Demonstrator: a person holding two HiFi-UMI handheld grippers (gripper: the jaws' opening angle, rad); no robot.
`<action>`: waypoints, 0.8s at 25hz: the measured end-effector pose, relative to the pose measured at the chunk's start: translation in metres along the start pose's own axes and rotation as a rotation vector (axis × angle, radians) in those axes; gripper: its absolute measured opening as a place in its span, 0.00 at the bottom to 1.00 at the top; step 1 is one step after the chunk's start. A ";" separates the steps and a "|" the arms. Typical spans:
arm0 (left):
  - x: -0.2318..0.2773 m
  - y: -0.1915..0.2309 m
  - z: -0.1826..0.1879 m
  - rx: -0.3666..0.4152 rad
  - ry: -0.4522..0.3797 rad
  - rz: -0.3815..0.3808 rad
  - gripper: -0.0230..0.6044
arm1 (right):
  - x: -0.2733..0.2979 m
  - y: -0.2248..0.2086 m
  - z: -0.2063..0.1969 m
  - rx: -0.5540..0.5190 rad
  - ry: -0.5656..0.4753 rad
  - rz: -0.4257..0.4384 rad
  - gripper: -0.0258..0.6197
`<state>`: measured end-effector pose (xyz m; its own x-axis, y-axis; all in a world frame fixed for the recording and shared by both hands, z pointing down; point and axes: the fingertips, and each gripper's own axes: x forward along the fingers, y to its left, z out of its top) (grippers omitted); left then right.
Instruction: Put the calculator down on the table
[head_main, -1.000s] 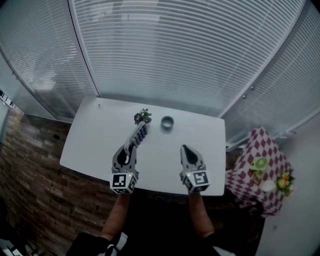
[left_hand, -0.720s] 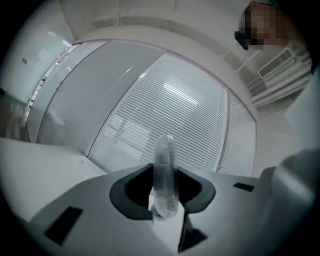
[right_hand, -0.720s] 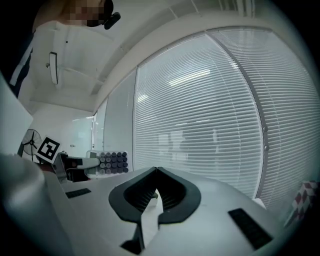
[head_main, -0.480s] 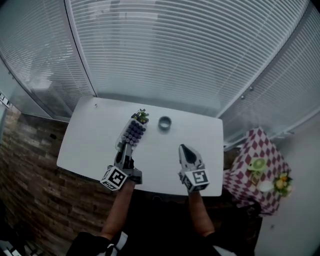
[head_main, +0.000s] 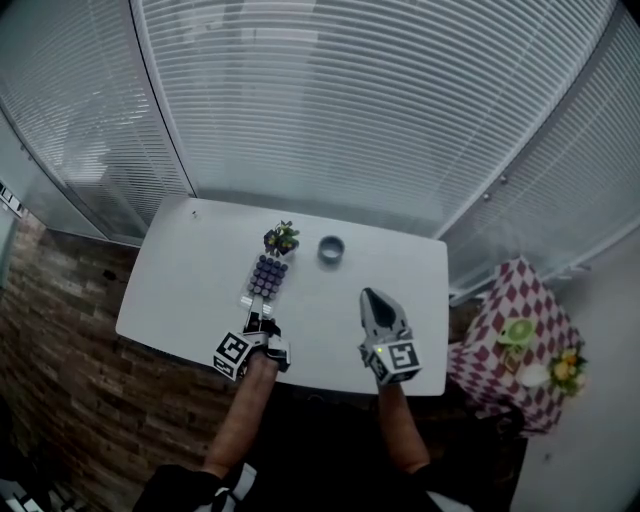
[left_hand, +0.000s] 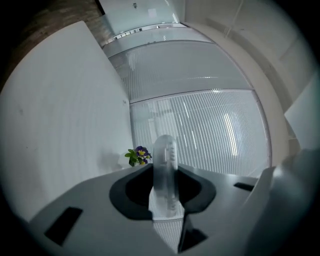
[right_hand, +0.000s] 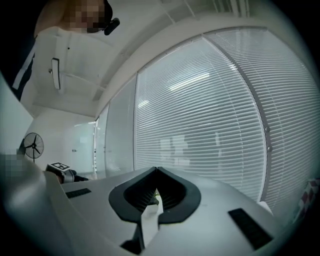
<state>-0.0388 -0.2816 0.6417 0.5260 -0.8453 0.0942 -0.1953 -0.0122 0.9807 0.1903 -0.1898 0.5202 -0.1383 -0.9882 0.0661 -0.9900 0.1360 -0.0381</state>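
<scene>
**Calculator at the white table, keys up**

The calculator (head_main: 266, 277), a slim pale slab with rows of dark keys facing up, lies lengthwise near the front-centre of the table (head_main: 180, 280). Its far end points at a small potted flower (head_main: 282, 238). Whether it touches the top is hard to judge. The left gripper (head_main: 260, 322), low and level, clamps its near end. The right gripper (head_main: 373, 300) hovers level beside it, jaws together and empty.

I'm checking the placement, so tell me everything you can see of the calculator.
The calculator is a slim, pale plastic slab with rows of dark round keys facing up. It lies lengthwise over the white table, pointing at a small potted flower. The left gripper has its jaws clamped on the near end. Whether it rests on the table is unclear.
</scene>
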 end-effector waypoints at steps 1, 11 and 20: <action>0.000 0.001 0.001 -0.024 -0.013 -0.001 0.20 | -0.001 -0.002 -0.001 -0.002 -0.004 0.001 0.05; 0.013 0.018 -0.007 -0.096 -0.029 0.017 0.20 | 0.000 0.003 -0.001 0.024 0.017 0.014 0.05; 0.031 0.059 -0.024 -0.129 -0.003 0.089 0.20 | 0.000 -0.009 -0.003 0.023 0.041 -0.031 0.05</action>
<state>-0.0141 -0.2956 0.7068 0.5088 -0.8416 0.1810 -0.1325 0.1312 0.9825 0.1993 -0.1906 0.5232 -0.1092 -0.9881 0.1084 -0.9929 0.1033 -0.0587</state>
